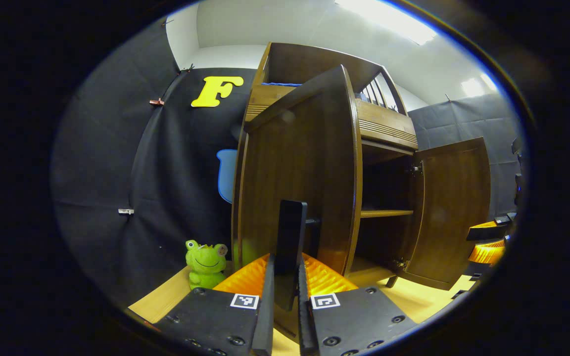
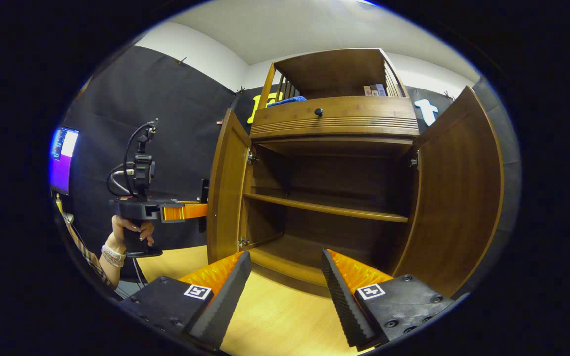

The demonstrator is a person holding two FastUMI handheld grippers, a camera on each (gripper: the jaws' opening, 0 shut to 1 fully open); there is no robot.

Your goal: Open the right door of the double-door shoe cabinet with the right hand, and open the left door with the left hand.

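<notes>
Both doors of the shoe cabinet (image 2: 334,163) stand swung out on the counter (image 2: 275,321): the left door (image 2: 225,193) at nine o'clock in the right gripper view, the right door (image 2: 458,193) at three. Inside, one shelf (image 2: 324,207) crosses the dark interior. The left claw (image 1: 285,277) is clamped on the left door's dark handle (image 1: 290,242), both fingers pressing it. The right claw (image 2: 285,291) hangs spread wide, gripping nothing, before the cabinet's base. A green frog toy (image 1: 206,262) sits at seven o'clock in the left gripper view.

Frog toy (image 1: 206,263) sits left of the shoe cabinet (image 1: 309,163).
</notes>
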